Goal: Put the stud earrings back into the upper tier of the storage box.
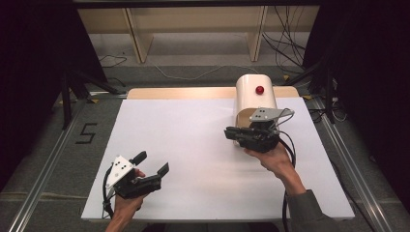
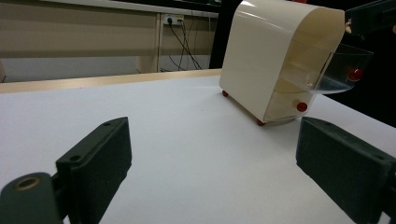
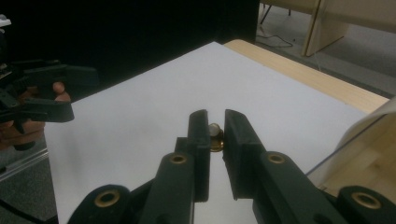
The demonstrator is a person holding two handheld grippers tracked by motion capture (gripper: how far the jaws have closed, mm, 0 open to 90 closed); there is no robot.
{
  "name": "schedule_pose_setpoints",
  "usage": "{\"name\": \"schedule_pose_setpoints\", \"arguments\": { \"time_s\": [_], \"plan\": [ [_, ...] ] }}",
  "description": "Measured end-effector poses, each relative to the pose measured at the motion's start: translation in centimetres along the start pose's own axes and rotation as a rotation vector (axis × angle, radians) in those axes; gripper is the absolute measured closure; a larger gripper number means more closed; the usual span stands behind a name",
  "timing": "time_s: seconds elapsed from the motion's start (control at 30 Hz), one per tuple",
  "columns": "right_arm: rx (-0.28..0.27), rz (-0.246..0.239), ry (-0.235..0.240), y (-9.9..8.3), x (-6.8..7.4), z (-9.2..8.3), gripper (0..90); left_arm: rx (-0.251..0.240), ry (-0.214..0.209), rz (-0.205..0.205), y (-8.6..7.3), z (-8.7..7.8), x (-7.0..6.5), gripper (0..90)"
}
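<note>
The right gripper (image 1: 241, 135) hides most of the clear lid (image 2: 343, 67) in the high view; its fingers (image 3: 200, 140) pinch a small knob (image 3: 215, 135), partly covered and hard to make out. The lid, transparent plastic, stands swung up at the open front of the cream, round-topped box (image 1: 255, 94) near the desk's (image 1: 193, 145) far right corner. The left gripper (image 1: 152, 166) hovers near the front left corner, fingers wide, empty. Red ball feet (image 2: 225, 93) sit under the box.

Glossy cream plastic bread-bin-shaped box (image 2: 261, 56) has a clear, smooth plastic drawer (image 2: 343, 70); matt white counter (image 1: 193, 145); matt black tool pads (image 2: 100, 154).
</note>
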State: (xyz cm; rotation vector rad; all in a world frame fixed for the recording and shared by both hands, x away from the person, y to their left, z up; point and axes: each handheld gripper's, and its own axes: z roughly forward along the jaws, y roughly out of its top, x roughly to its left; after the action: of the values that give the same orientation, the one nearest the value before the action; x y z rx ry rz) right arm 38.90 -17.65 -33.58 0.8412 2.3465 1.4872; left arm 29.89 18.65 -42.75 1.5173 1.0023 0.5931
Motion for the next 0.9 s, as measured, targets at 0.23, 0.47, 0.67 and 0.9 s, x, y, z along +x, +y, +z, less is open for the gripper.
{"name": "schedule_pose_setpoints", "arguments": {
  "time_s": [0.23, 0.47, 0.67, 0.9],
  "plan": [
    [-0.011, 0.019, -0.026, 0.1, -0.8, -1.0, 81.4, -0.001, -0.001, 0.003, 0.0, 0.0, 0.0, 10.1],
    [-0.029, 0.043, -0.066, 0.2, -1.8, -2.1, 81.3, -0.001, -0.001, 0.004, 0.0, 0.0, -0.1, 10.1],
    [-0.021, 0.057, -0.099, 0.0, -2.5, -2.7, 81.3, -0.001, 0.0, 0.006, 0.1, -0.1, 0.0, 10.2],
    [0.004, 0.079, -0.148, -0.5, -3.6, -3.1, 81.2, -0.002, 0.001, 0.007, 0.1, -0.1, 0.0, 10.2]
  ]
}}
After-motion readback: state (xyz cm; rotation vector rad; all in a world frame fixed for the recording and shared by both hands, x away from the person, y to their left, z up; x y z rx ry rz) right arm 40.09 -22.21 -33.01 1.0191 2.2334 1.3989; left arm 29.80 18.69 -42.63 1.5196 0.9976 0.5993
